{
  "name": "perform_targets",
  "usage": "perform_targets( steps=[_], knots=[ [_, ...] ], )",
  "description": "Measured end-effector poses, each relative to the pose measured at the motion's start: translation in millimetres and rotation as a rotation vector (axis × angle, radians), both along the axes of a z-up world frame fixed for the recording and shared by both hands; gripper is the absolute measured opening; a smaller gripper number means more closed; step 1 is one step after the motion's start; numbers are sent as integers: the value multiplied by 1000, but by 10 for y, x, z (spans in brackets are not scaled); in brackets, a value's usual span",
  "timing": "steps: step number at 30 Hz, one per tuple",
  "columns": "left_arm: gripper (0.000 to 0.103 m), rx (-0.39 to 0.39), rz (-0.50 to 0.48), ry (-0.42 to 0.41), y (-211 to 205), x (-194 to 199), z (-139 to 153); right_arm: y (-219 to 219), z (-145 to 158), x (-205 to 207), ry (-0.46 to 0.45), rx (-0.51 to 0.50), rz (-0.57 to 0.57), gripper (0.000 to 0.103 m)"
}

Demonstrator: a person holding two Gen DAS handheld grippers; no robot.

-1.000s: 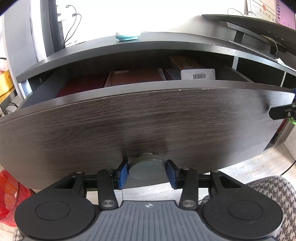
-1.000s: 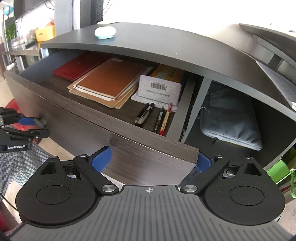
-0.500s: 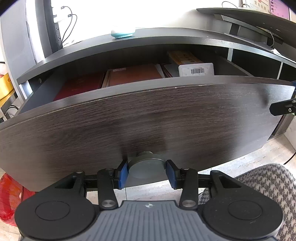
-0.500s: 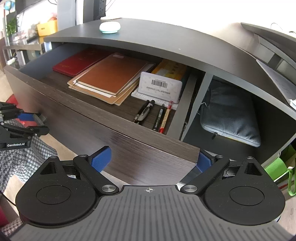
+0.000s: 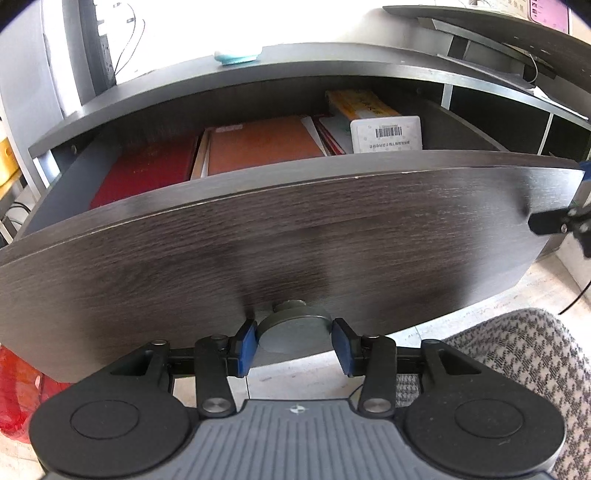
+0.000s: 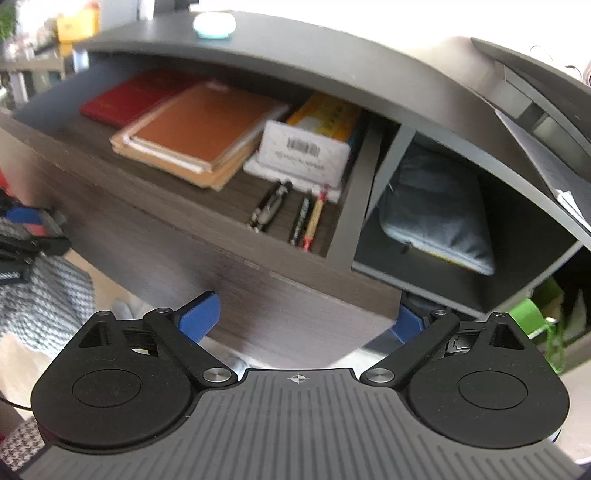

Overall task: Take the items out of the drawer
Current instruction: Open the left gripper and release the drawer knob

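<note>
The dark wood drawer [image 5: 295, 236] stands pulled out. My left gripper [image 5: 294, 345] is shut on its round grey knob [image 5: 294, 328]. Inside lie a red book [image 6: 125, 96], a brown notebook [image 6: 199, 125] on a stack of others, a white barcode card [image 6: 303, 155], a yellow box [image 6: 325, 114] and several pens [image 6: 291, 210]. The same items show in the left wrist view, with the brown notebook [image 5: 258, 146] in the middle. My right gripper [image 6: 299, 317] is open and empty, low in front of the drawer's right front corner.
A pale blue-white oval object [image 6: 214, 24] lies on the desk top above the drawer. A grey pouch [image 6: 439, 214] fills the cubby to the right. A houndstooth chair seat [image 5: 517, 354] is below right, a red bag [image 5: 18, 398] at the lower left.
The drawer has slid further out with my left gripper on the knob, so more of its contents show. My right gripper has moved up and closer over the drawer's right end.
</note>
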State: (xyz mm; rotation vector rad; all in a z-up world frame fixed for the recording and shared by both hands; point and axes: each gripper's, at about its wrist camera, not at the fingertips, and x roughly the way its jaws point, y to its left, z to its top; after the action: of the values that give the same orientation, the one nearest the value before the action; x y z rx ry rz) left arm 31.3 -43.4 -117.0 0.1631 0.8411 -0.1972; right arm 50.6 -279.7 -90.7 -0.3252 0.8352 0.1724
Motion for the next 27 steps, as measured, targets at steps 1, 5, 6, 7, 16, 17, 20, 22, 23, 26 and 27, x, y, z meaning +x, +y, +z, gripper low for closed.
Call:
perform_targets(
  steps=[1,5,6,7,16,17,20,22,23,26,27],
  knots=[
    [47,7,-1,6,4,-6,23,22,-6,-1,10,-18,-9,99],
    [63,37,3,47,48,-43,133,-7,51,-106,20,-47,-49,99],
    [65,34,6,58,70,-56,167,-30,80,-141,20,-41,-61,99],
    [67,27,9,67,86,-77,211,-56,124,-179,19,-33,-78,99],
    [81,-23,51,-9,285,-268,879,119,802,-339,-76,-25,-95,101],
    [82,-29,68,-29,312,-260,958,186,861,-322,-84,-31,-83,101],
    [89,-40,122,-101,400,-213,1201,387,1010,-260,-102,-47,-49,101],
    [91,-36,154,-136,430,-146,1297,523,1075,-203,-106,-53,-29,101],
    [91,-36,176,-146,453,-101,1333,587,1094,-167,-106,-54,-23,101],
    [92,-39,218,-160,486,22,1377,744,1133,-60,-98,-54,-12,101],
    [92,-39,224,-164,490,40,1378,778,1148,-29,-91,-52,-11,101]
  ],
)
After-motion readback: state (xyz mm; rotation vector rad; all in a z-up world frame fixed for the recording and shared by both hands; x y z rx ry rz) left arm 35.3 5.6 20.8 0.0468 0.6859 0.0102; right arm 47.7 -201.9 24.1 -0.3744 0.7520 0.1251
